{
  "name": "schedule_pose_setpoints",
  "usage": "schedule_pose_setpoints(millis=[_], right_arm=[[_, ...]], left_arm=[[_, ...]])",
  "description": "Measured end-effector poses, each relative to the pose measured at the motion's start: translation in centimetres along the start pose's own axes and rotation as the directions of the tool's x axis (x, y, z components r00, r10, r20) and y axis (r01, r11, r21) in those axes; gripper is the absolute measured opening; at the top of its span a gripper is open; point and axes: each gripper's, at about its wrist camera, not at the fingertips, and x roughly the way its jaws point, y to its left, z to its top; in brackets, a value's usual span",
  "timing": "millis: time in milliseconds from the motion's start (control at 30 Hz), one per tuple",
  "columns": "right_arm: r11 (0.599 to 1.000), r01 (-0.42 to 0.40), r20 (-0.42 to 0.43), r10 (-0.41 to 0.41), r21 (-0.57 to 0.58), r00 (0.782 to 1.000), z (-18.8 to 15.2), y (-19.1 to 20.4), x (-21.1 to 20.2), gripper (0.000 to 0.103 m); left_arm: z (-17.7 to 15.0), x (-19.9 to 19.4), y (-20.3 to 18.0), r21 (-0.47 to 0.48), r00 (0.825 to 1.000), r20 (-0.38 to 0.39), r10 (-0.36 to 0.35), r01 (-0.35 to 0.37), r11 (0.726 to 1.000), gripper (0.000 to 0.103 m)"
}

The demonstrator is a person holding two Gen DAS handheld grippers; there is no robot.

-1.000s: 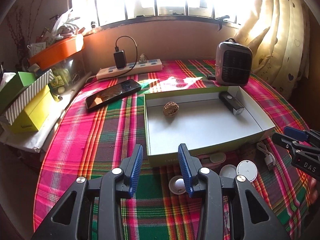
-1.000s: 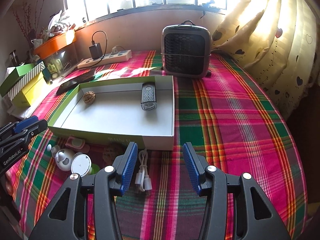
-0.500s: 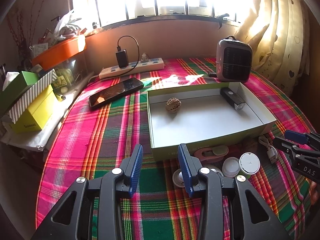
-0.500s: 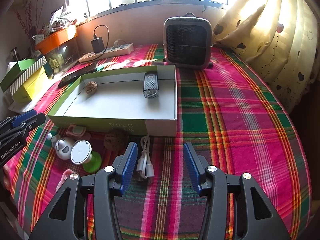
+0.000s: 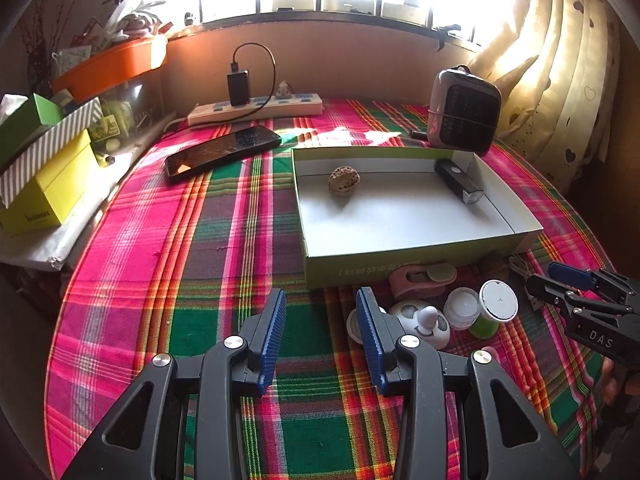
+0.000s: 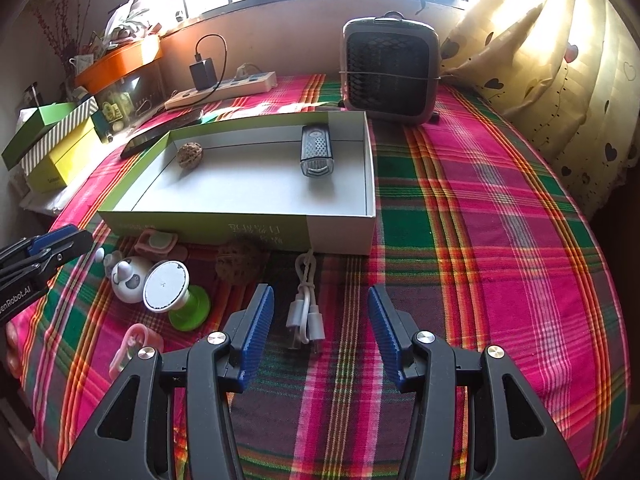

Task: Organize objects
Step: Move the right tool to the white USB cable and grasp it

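A shallow green box (image 6: 340,236) with a white inside holds a walnut (image 6: 191,155) and a black bike light (image 6: 315,152). On the plaid cloth in front of it lie a second walnut (image 6: 240,264), a coiled white cable (image 6: 305,280), a white panda toy (image 6: 128,278), a white-topped green stand (image 6: 166,292) and a pink clip (image 6: 158,242). My right gripper (image 6: 320,312) hovers over the cable with its jaws opening; the cable lies between the fingers, untouched. My left gripper (image 5: 322,320) is open and holds nothing; the panda toy (image 5: 424,320) sits just to its right.
A grey heater (image 6: 390,76) stands behind the box. A phone (image 5: 224,152) and a power strip (image 5: 256,109) lie at the back left, with stacked yellow and green boxes (image 5: 44,188) off the table's left edge. A curtain (image 6: 540,60) hangs on the right.
Both views have drawn back from the box, so more of the small things in front of it show. The right gripper's jaws have widened a little.
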Motion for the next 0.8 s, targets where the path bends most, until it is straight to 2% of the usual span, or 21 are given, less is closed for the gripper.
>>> schedule_pose_setpoints(millis=[167, 367, 533, 800], right_arm=[[1.0, -0.003, -0.008, 0.003, -0.001, 1.0, -0.1, 0.0, 0.2, 0.053], [1.0, -0.004, -0.022, 0.003, -0.01, 1.0, -0.3, 0.2, 0.5, 0.053], [1.0, -0.008, -0.03, 0.008, -0.017, 1.0, -0.3, 0.4, 0.6, 0.053], [0.999, 0.001, -0.035, -0.002, -0.032, 0.999, -0.3, 0.5, 0.7, 0.053]], left_arm=[[-0.7, 0.6, 0.8, -0.036, 0.999, -0.032, -0.034, 0.033, 0.999, 0.035], [-0.8, 0.5, 0.6, -0.044, 0.994, -0.029, -0.109, 0.108, 0.993, 0.04], [-0.9, 0.9, 0.1, -0.042, 0.989, -0.045, -0.143, 0.141, 0.989, 0.04], [-0.9, 1.5, -0.2, -0.023, 0.99, -0.062, -0.125, 0.124, 0.992, 0.041]])
